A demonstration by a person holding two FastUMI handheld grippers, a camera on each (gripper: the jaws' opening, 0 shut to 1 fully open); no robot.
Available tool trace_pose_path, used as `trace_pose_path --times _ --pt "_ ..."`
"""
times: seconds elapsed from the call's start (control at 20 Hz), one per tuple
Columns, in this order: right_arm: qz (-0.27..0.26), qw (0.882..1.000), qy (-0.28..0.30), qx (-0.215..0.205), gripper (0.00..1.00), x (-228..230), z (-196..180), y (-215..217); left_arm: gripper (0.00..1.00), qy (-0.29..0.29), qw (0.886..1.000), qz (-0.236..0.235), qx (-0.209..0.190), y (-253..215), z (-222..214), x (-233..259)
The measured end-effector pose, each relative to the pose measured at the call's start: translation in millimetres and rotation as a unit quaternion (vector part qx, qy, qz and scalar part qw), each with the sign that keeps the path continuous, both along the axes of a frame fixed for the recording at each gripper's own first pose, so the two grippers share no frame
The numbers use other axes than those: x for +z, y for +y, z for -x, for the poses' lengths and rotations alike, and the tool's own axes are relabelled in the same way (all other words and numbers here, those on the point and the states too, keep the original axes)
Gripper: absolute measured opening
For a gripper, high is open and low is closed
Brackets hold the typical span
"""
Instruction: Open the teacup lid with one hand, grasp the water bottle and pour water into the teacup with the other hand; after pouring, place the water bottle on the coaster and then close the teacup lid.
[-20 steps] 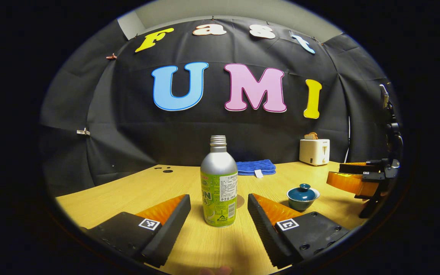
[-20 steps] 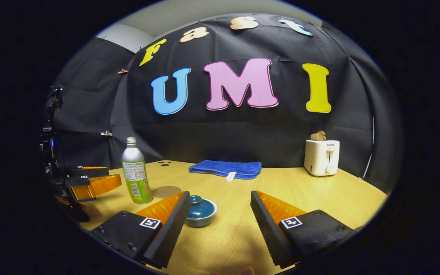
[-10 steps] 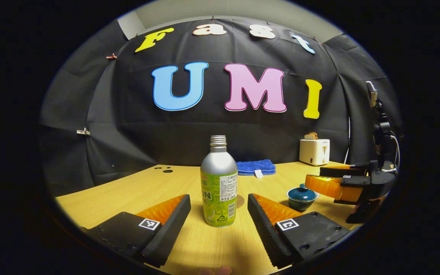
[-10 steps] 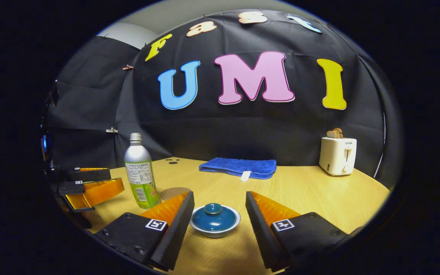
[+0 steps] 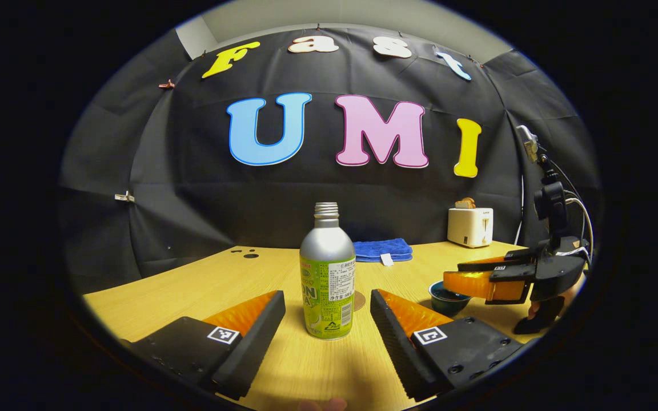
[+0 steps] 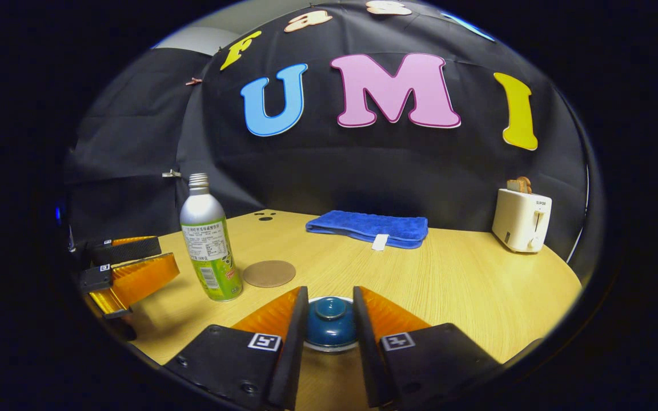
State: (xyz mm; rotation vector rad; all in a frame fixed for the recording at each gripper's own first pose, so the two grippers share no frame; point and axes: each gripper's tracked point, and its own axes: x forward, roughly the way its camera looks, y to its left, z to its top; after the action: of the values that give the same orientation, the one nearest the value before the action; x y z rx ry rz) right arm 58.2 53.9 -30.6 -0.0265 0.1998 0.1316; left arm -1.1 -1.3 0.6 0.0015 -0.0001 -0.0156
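Over on the right gripper view, the right gripper (image 6: 327, 319) sits low over the teacup (image 6: 330, 326), its two fingers drawn in close on either side of the lid (image 6: 330, 319), the knob showing in the narrow gap between them; whether both fingers truly press on the lid I cannot tell from here. The teacup stands on the table (image 6: 466, 285) near the front edge, lid on. From the left gripper view, that same gripper shows at the right, reaching in over the teacup (image 5: 446, 294) with a hand (image 5: 557, 297) behind it, hiding the lid. The left gripper (image 5: 327, 319) is spread wide and low above the table (image 5: 192, 285), and the water bottle (image 5: 327, 274) stands upright between its fingers, touched by neither, with clear wood on both sides. The bottle's neck is uncapped, bare threads at the top. The round coaster (image 6: 269, 273) lies flat on the table just beside the bottle (image 6: 209, 240), on its far right side in the right gripper view, with nothing on it. Farther back, a folded blue towel (image 6: 369, 227) lies by the wall, and a white toaster (image 6: 521, 220) with bread in its slots stands at the right
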Motion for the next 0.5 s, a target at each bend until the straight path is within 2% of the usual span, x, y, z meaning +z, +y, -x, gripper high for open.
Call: trace_pose_path --times 0.15,0.25,0.3,0.5 --pt "-0.002 1.000 0.004 -0.002 0.36 -3 -2 0 0.95 0.000 1.000 0.000 0.000 0 0 0" --pt "0.001 1.000 0.005 -0.002 0.35 -4 1 0 0.95 0.000 1.000 0.000 0.000 0 0 -1" --pt "-0.002 1.000 -0.007 -0.003 0.31 1 1 -1 0.95 0.000 1.000 0.000 0.000 -1 0 0" --pt "-0.010 0.998 -0.061 -0.026 0.31 18 9 -10 0.95 0.000 1.000 0.000 0.000 0 0 0"
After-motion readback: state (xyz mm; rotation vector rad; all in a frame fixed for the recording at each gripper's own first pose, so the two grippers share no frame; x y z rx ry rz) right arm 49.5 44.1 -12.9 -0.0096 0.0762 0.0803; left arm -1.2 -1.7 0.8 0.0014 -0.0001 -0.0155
